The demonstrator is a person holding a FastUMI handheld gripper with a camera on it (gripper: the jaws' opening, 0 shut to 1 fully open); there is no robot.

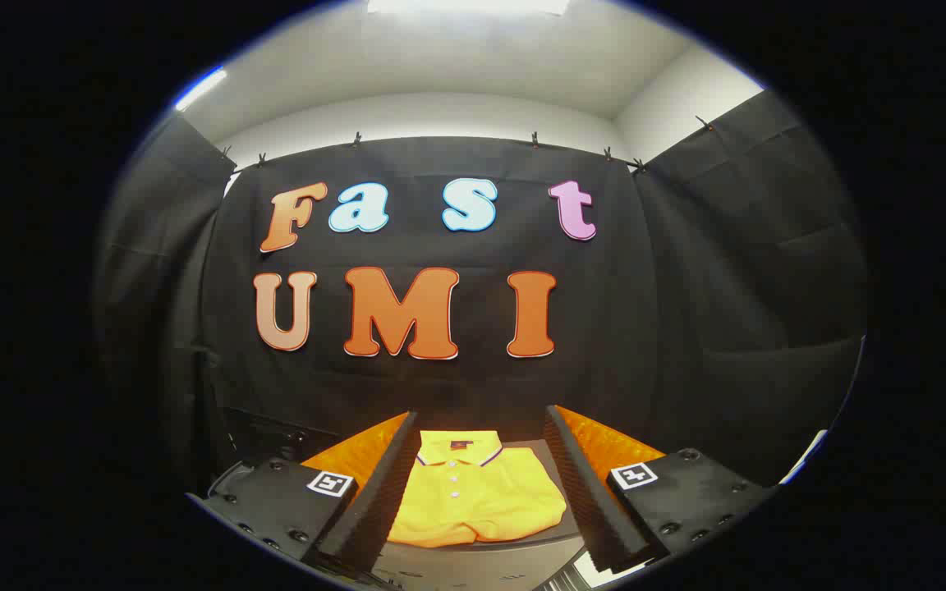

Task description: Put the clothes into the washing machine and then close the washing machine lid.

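Observation:
A folded yellow polo shirt [473,492], with a striped collar and a row of white buttons, lies on a dark flat surface [534,533]. It sits below and just ahead of my gripper [481,427], framed in the gap between the two fingers. The gripper is open. Its black ribbed fingers [383,492] with orange sides stand wide apart on either side of the shirt, and neither touches it.
Black cloth walls close the booth in behind and at both sides. A dark object [264,431] stands at the left, behind the left finger. Something light-coloured [604,570] shows by the near end of the right finger.

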